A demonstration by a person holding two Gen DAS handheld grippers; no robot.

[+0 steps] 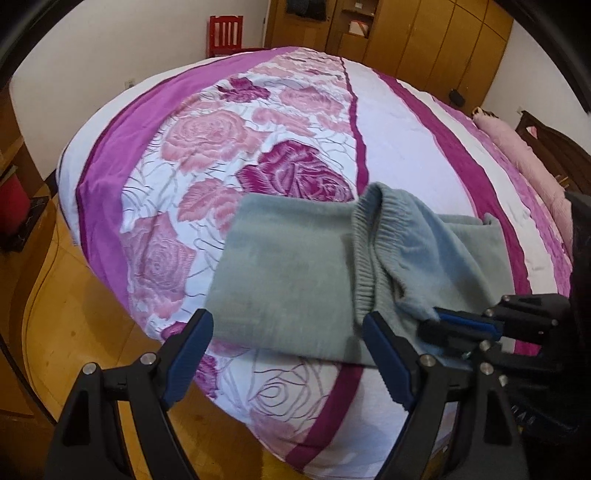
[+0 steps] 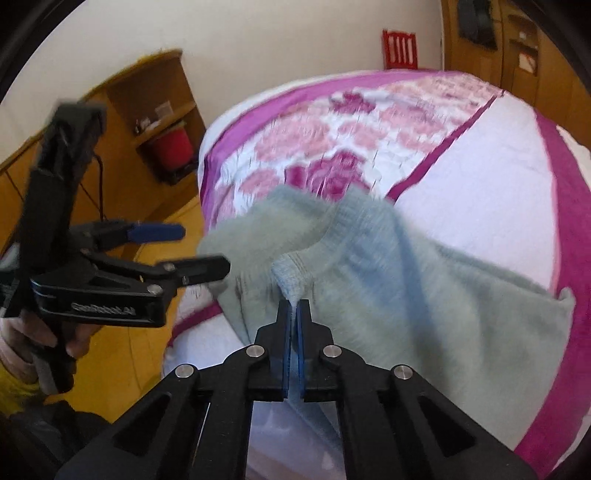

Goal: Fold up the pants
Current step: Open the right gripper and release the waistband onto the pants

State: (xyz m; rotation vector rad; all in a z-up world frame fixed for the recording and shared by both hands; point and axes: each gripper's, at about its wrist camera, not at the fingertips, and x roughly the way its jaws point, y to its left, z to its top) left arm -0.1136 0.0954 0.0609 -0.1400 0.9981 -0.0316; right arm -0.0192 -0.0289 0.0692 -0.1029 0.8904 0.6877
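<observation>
Left wrist view, far left: wooden floor [image 1: 74,317], and a red chair [image 1: 226,35] against the white wall at the back. The bed [image 1: 402,140] fills the middle, covered with a purple-and-pink rose-print bedspread [image 1: 207,147]. The left gripper [image 1: 286,354] hovers at the near edge of the bed, jaws spread wide, nothing between them; its blue-padded fingers [image 1: 188,354] straddle the near-left corner of the pants.

The grey-green fleece pants [image 1: 291,273] lie on the near side of the bed, partly folded, the flat folded part to the left. The ribbed waistband [image 1: 369,251] humps up in the middle, with a bluer inner face showing to its right. Further right, the right gripper [image 1: 439,319] comes in from the side and pinches a pulled-up bit of the pants fabric. A pink pillow [image 1: 517,155] sits at the far right by the dark headboard [image 1: 554,144]. A wooden wardrobe [image 1: 424,40] stands behind.

Right wrist view, left: a wooden shelf unit [image 2: 147,103] holds a red container [image 2: 171,146], possibly a bucket, blur makes it unclear. The left gripper [image 2: 192,249] is held in the person's hand [image 2: 22,339], jaws apart. Centre: the right gripper [image 2: 294,306] is clamped shut on a raised peak of the pants [image 2: 424,295], beside the waistband [image 2: 354,221]. The rest drapes right across the bedspread [image 2: 461,166].
</observation>
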